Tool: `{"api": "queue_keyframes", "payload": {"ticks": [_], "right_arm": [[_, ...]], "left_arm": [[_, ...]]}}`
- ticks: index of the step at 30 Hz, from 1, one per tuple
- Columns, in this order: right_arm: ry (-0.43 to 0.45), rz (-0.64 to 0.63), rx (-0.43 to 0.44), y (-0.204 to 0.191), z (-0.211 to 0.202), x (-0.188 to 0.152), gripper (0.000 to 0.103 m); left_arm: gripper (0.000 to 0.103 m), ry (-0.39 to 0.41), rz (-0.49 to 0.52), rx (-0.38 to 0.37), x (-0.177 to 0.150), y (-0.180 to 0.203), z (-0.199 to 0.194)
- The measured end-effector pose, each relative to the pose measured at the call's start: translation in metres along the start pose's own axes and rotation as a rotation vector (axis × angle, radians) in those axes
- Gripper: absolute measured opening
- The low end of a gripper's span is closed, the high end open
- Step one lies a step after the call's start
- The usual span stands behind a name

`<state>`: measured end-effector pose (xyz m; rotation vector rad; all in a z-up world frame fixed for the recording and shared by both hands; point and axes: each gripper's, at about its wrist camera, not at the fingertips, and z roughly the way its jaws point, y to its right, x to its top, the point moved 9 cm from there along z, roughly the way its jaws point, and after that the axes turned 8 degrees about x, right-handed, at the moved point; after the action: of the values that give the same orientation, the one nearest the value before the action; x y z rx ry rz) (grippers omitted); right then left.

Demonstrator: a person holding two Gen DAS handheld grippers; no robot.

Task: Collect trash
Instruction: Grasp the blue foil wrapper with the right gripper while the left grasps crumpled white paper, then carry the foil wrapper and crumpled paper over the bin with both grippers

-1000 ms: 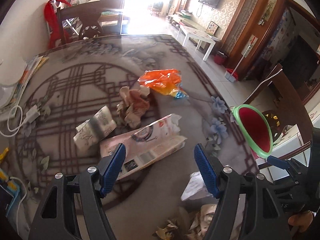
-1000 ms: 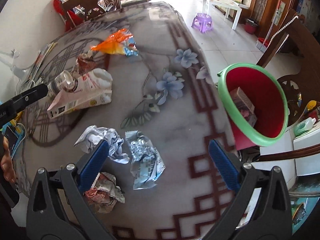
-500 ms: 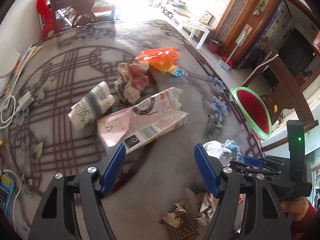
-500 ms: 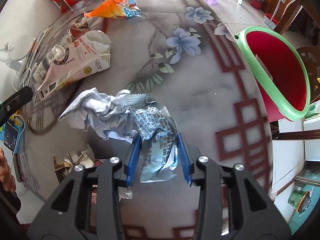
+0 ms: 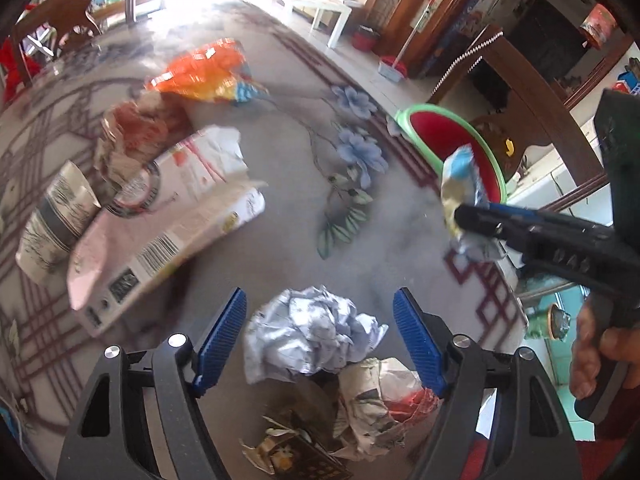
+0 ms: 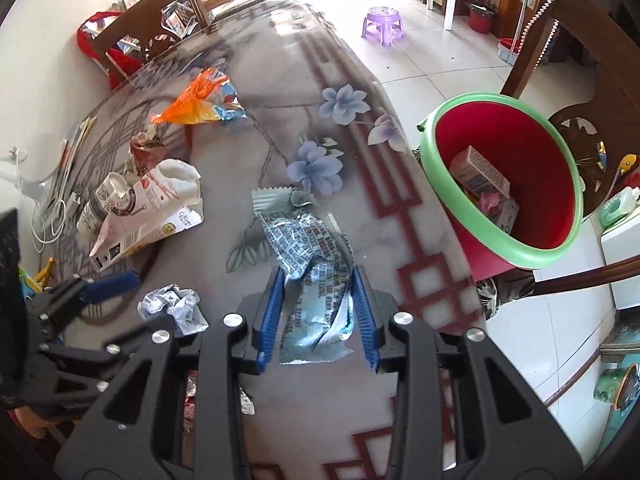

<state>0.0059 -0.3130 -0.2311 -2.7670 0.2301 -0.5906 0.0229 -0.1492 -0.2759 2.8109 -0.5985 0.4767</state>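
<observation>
My right gripper (image 6: 318, 312) is shut on a silver-blue foil wrapper (image 6: 308, 248) and holds it above the table, left of the red bin with a green rim (image 6: 496, 240). From the left wrist view that same wrapper (image 5: 464, 184) hangs in front of the bin (image 5: 448, 140). My left gripper (image 5: 320, 336) is open, its blue pads either side of a crumpled white paper ball (image 5: 316, 328) on the table. A flattened milk carton (image 5: 168, 216), a paper cup (image 5: 52, 224), a crumpled brown wrapper (image 5: 136, 140) and an orange snack bag (image 5: 204, 72) lie further off.
Crumpled packets (image 5: 360, 408) lie at the near table edge under my left gripper. Small boxes (image 6: 480, 176) sit inside the bin. Wooden chairs (image 6: 592, 60) stand behind the bin and at the far end. A cable (image 6: 44, 224) and papers lie on the table's left.
My right gripper has lifted the foil wrapper off the table and carried it toward the bin. My left gripper has moved forward over the white paper ball, still open.
</observation>
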Motion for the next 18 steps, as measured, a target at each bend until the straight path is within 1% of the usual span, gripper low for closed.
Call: {"api": "queue_keyframes", "payload": {"ticks": [1, 4, 6, 8, 11, 12, 13, 14, 18], "right_arm": [[0.004, 0.003, -0.002, 0.001, -0.001, 0.001, 0.034], [0.010, 0.002, -0.002, 0.000, -0.001, 0.003, 0.034], [0.011, -0.002, 0.003, -0.002, -0.001, 0.002, 0.034], [0.010, -0.010, 0.007, -0.006, 0.000, 0.001, 0.034], [0.013, -0.016, 0.016, -0.011, -0.001, 0.001, 0.034], [0.016, -0.018, 0.020, -0.013, -0.001, 0.001, 0.034], [0.019, -0.020, 0.024, -0.015, -0.002, 0.002, 0.034], [0.023, -0.022, 0.029, -0.017, -0.003, 0.003, 0.034], [0.053, -0.040, 0.040, -0.027, -0.012, 0.009, 0.034]], "left_arm": [[0.072, -0.022, 0.002, -0.001, -0.004, 0.002, 0.005], [0.073, -0.048, 0.020, 0.024, -0.011, 0.003, 0.015], [0.074, -0.059, 0.000, 0.024, -0.014, 0.000, 0.019], [0.073, -0.070, -0.050, 0.010, -0.017, -0.004, 0.021], [0.070, -0.056, -0.101, -0.003, -0.018, -0.011, 0.020], [0.063, -0.049, -0.113, -0.001, -0.018, -0.013, 0.020], [0.061, -0.041, -0.121, 0.000, -0.017, -0.015, 0.018], [0.056, -0.034, -0.133, -0.001, -0.016, -0.017, 0.016], [0.054, 0.038, -0.151, 0.023, -0.003, -0.022, -0.001]]}}
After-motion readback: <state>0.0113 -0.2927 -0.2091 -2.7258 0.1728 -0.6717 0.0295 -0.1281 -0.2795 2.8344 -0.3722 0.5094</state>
